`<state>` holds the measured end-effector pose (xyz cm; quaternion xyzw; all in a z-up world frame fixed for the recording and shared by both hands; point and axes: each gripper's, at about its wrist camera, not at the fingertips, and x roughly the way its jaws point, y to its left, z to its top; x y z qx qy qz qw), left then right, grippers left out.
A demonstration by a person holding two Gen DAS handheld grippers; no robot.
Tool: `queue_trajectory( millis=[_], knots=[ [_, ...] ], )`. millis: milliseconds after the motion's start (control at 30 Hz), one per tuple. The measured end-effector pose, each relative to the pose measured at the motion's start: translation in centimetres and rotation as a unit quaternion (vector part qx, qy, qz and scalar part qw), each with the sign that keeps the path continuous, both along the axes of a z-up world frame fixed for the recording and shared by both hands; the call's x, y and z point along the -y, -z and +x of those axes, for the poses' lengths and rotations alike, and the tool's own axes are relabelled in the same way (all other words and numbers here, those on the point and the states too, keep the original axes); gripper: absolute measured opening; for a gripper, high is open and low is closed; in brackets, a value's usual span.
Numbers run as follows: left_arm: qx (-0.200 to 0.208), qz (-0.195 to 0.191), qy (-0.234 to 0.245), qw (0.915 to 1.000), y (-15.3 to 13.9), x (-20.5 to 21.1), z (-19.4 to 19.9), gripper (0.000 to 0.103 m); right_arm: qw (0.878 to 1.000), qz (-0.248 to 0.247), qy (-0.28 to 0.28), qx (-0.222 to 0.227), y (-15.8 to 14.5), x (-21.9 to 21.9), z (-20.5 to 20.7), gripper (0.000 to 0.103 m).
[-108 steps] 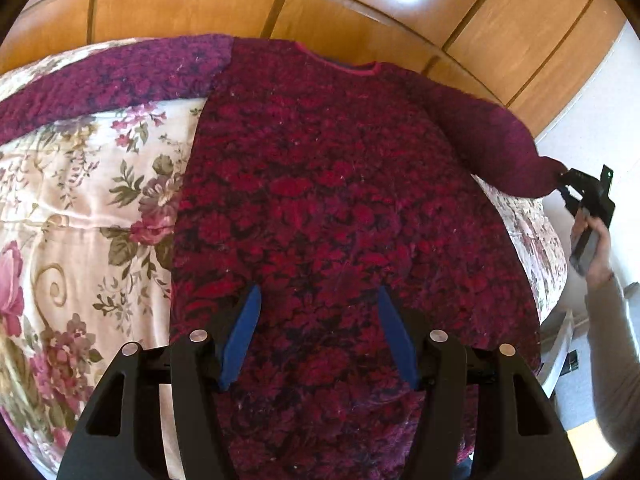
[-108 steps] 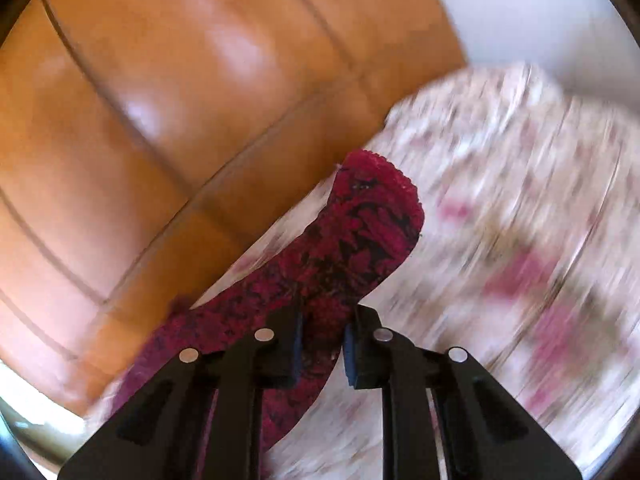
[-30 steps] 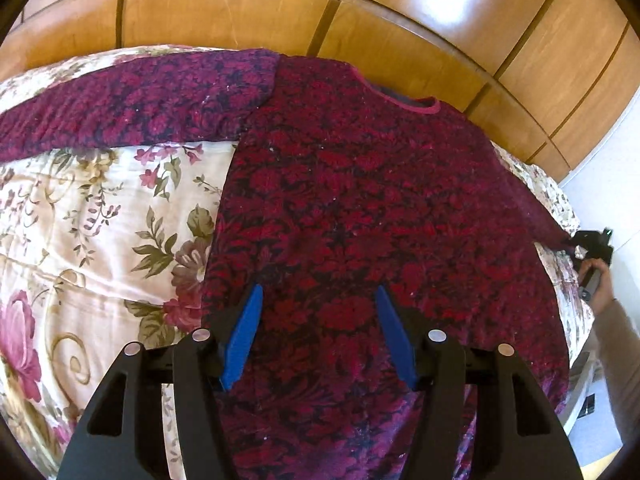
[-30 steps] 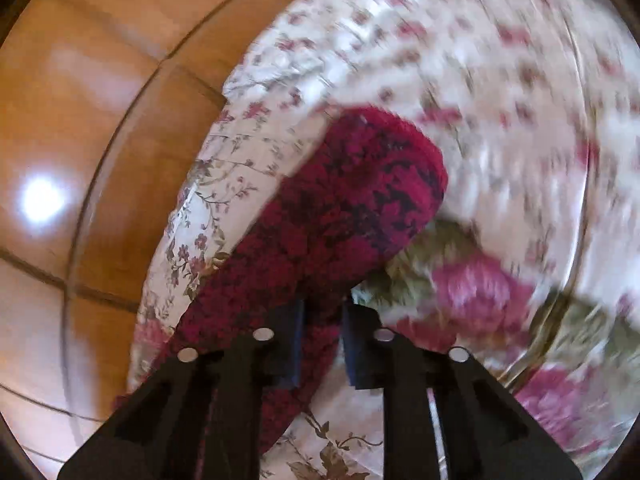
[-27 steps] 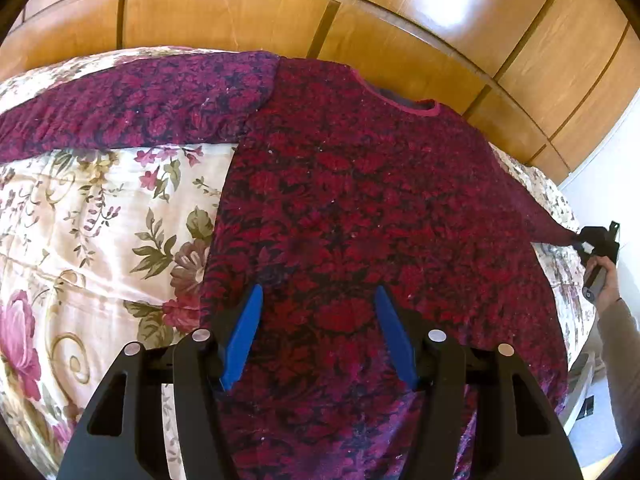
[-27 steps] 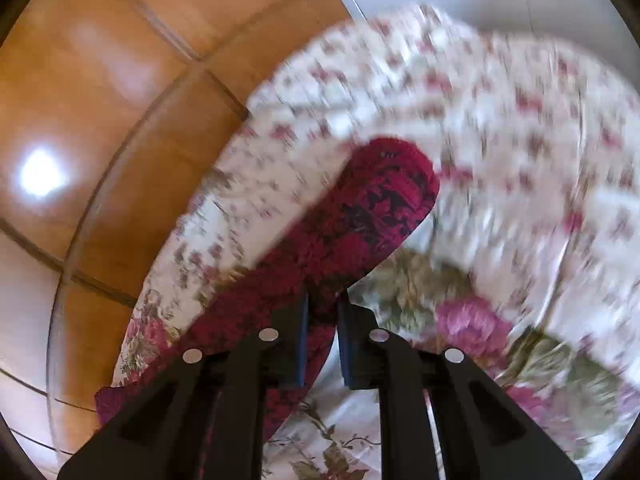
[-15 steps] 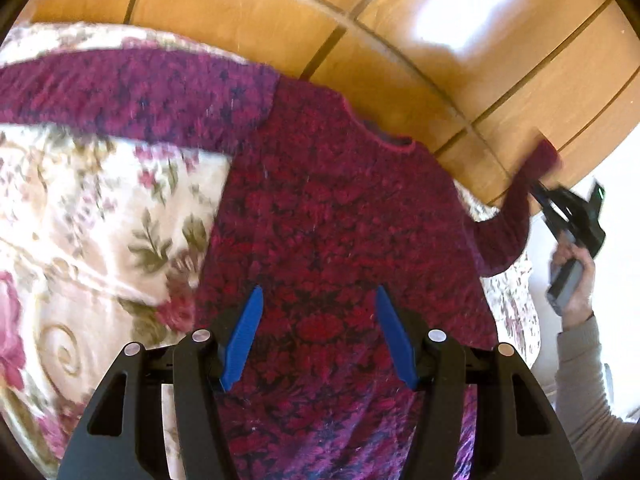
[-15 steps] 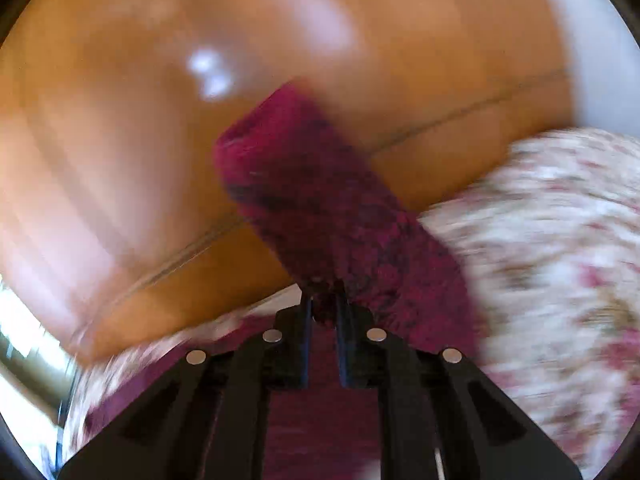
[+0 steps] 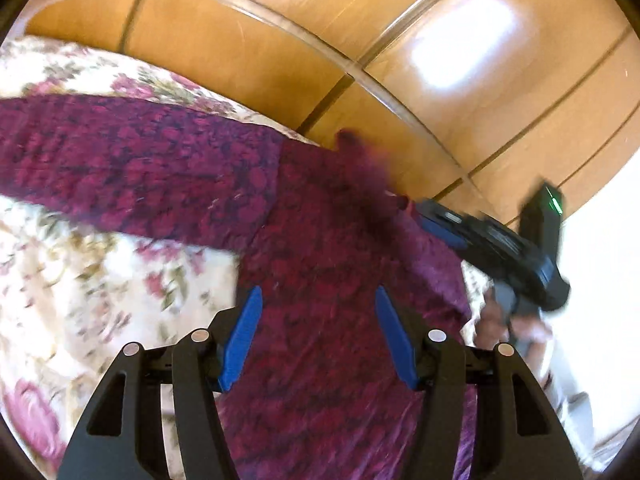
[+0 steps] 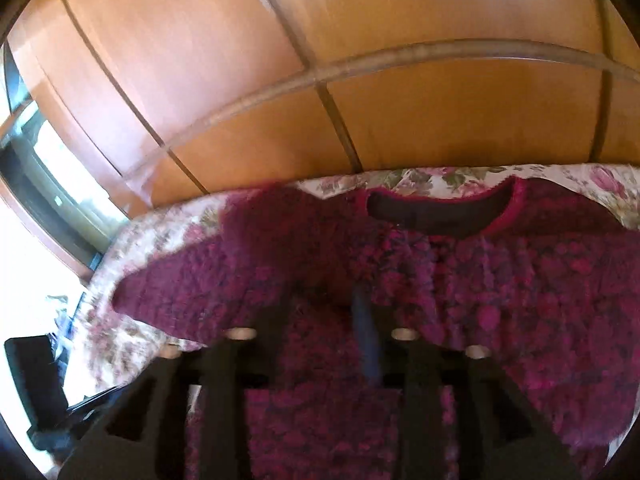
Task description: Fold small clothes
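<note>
Left gripper (image 9: pixel 316 336), left wrist view: jaws spread wide, blue pads apart, nothing between them; it hovers above the lower body of the sweater (image 9: pixel 320 280). The sweater lies flat on the floral bedspread (image 9: pixel 80 280), neck toward the wooden headboard (image 9: pixel 280 60) ahead. Its far sleeve (image 9: pixel 120 160) stretches out ahead and to the left of the gripper. Ahead and to the right, the right gripper (image 9: pixel 440 220) has carried the other sleeve in over the chest; half a second ago that sleeve was lifted out at the bed's edge, and a second ago it lay stretched outward. The view is motion-blurred.

Right gripper (image 10: pixel 320 312), right wrist view: heavily blurred, fingers partly buried under maroon knit. The dark fingers now appear parted, where a second ago they were pinched on the cuff, but blur prevents a firm finding; whether it grips or has let go cannot be determined. The sleeve (image 10: pixel 240 272) drapes across the gripper, over the sweater body; the neckline (image 10: pixel 440 212) sits just ahead and right.

Assessment: the first sleeve fold is at or near placement. The far sleeve is not yet folded, nor the body.
</note>
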<state>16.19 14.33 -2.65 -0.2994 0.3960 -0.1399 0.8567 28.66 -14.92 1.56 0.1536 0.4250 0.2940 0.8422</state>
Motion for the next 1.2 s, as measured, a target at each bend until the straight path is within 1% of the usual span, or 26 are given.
queue_trajectory(
  millis=[67, 133, 167, 233, 267, 367, 433, 467, 500, 533, 567, 600, 633, 700, 767, 833, 867, 933, 1000, 1067, 1133, 1167, 1200],
  knots=[
    [-0.003, -0.004, -0.005, 1.0000, 0.3, 0.0, 2.0, 0.058, 1.000, 0.018, 0.020, 0.012, -1.3, 3.5, -1.5, 0.066],
    [-0.021, -0.009, -0.003, 0.9997, 0.9, 0.2, 4.5, 0.058, 0.998, 0.039, 0.053, 0.010, -1.3, 7.6, -3.3, 0.067],
    [-0.030, -0.008, -0.006, 0.9995, 1.3, 0.2, 5.5, 0.058, 0.996, 0.043, 0.075, 0.004, -1.0, 9.8, -4.2, 0.069],
    [-0.039, 0.004, -0.013, 0.9992, 1.6, 0.4, 7.4, 0.058, 0.993, 0.042, 0.109, -0.003, 0.0, 13.3, -5.7, 0.069],
    [-0.039, 0.011, -0.015, 0.9991, 1.8, 0.6, 8.2, 0.058, 0.991, 0.033, 0.132, -0.009, 0.8, 15.2, -6.5, 0.069],
    [-0.050, 0.025, -0.011, 0.9983, 2.6, 1.4, 10.7, 0.058, 0.983, 0.022, 0.181, -0.035, 2.9, 18.8, -7.9, 0.066],
    [-0.061, 0.030, -0.008, 0.9976, 3.3, 2.2, 12.3, 0.058, 0.979, 0.025, 0.197, -0.046, 4.1, 20.9, -8.5, 0.064],
    [-0.067, 0.035, -0.008, 0.9971, 3.7, 2.6, 12.9, 0.058, 0.978, 0.026, 0.201, -0.048, 4.4, 21.2, -8.4, 0.063],
    [-0.070, 0.039, -0.008, 0.9968, 3.8, 3.0, 13.2, 0.055, 0.978, 0.028, 0.202, -0.049, 4.6, 21.3, -8.3, 0.063],
    [-0.070, 0.041, -0.002, 0.9967, 3.9, 3.5, 13.5, 0.033, 0.978, 0.029, 0.201, -0.050, 4.8, 21.1, -7.9, 0.062],
    [-0.068, 0.050, 0.011, 0.9964, 3.8, 4.1, 13.9, 0.021, 0.978, 0.028, 0.199, -0.050, 4.6, 20.9, -7.5, 0.060],
    [-0.065, 0.059, 0.009, 0.9961, 3.4, 4.2, 13.7, 0.011, 0.979, 0.028, 0.195, -0.049, 4.6, 20.7, -7.1, 0.058],
    [-0.049, 0.068, 0.003, 0.9964, 2.8, 4.3, 13.4, 0.006, 0.980, 0.027, 0.192, -0.048, 4.8, 20.5, -6.8, 0.058],
    [-0.026, 0.061, -0.004, 0.9978, 1.4, 3.8, 12.1, 0.005, 0.982, 0.015, 0.181, -0.047, 5.1, 19.2, -5.4, 0.057],
    [-0.010, 0.049, -0.014, 0.9986, 0.9, 2.8, 10.9, 0.005, 0.983, -0.007, 0.175, -0.049, 5.3, 18.0, -4.2, 0.057],
    [-0.001, 0.058, -0.023, 0.9980, 0.7, 2.2, 9.1, 0.005, 0.984, -0.029, 0.171, -0.052, 6.2, 16.6, -2.9, 0.057],
    [-0.004, 0.065, -0.023, 0.9976, 1.0, 1.9, 8.5, 0.005, 0.983, -0.051, 0.167, -0.053, 6.9, 15.6, -2.0, 0.057],
    [-0.021, 0.089, -0.024, 0.9955, 2.1, 1.8, 8.4, 0.005, 0.981, -0.077, 0.169, -0.057, 8.1, 14.7, -1.1, 0.057],
    [-0.044, 0.097, -0.020, 0.9942, 3.8, 1.9, 8.4, 0.005, 0.978, -0.102, 0.173, -0.057, 8.9, 13.8, -0.6, 0.058],
    [-0.046, 0.096, -0.027, 0.9939, 4.7, 1.7, 8.5, 0.014, 0.976, -0.113, 0.177, -0.053, 8.9, 13.4, -0.6, 0.059],
    [-0.038, 0.090, -0.036, 0.9946, 4.4, 1.3, 8.2, 0.026, 0.976, -0.119, 0.178, -0.048, 8.3, 13.3, -1.1, 0.060],
    [-0.036, 0.085, -0.044, 0.9947, 4.0, 1.0, 7.5, 0.032, 0.976, -0.122, 0.177, -0.044, 7.8, 13.3, -1.4, 0.062],
    [-0.032, 0.084, -0.060, 0.9941, 3.6, 0.4, 6.9, 0.050, 0.976, -0.124, 0.175, -0.036, 7.2, 13.1, -1.9, 0.066]
  ],
)
